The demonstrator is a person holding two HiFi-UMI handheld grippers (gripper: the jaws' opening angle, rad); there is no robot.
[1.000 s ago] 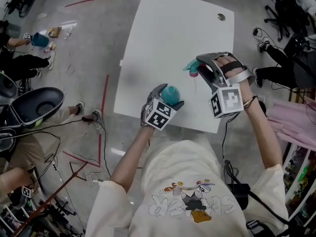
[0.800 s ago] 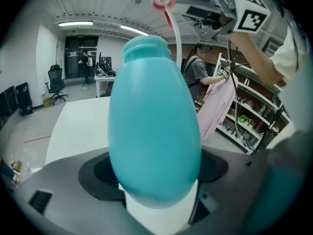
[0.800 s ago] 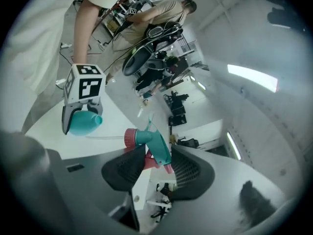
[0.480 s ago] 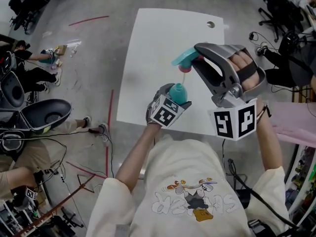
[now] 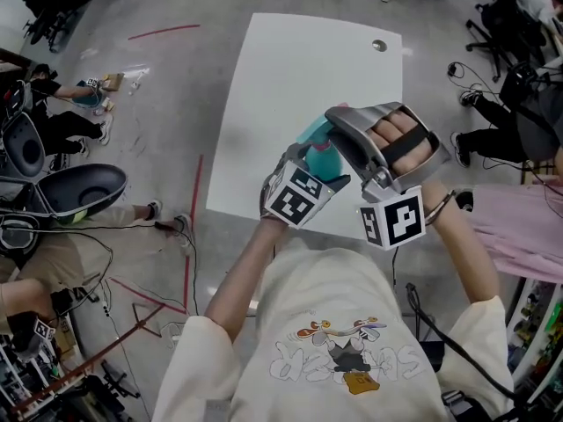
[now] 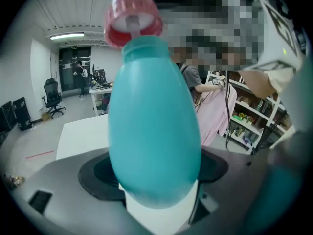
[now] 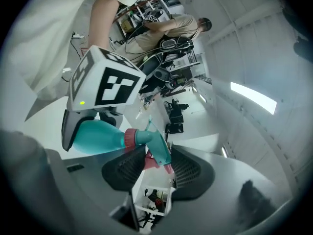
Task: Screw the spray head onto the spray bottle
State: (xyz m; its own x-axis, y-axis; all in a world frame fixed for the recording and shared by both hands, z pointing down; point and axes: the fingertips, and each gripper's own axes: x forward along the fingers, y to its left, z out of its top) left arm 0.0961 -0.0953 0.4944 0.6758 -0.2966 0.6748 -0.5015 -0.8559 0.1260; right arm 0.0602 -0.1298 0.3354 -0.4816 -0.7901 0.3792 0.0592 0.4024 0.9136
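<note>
Both pieces are held in the air over the near edge of the white table [image 5: 299, 77], where the two hands can work against each other. The left gripper [image 6: 156, 173] has its jaws spread wide and clamped on the belly of the teal spray bottle [image 6: 154, 116], neck pointing away from it. This grip probably anchors the bottle against twisting. The right gripper [image 7: 159, 163] has its jaws partly closed on the teal spray head [image 7: 157, 148], with the pads pressing around the nozzle and pink trigger. That gives a handle for turning. The head's pink collar [image 6: 133, 19] sits at the bottle's mouth, slightly tilted. Whether any thread has caught cannot be told. Screwing looks about to begin.
</note>
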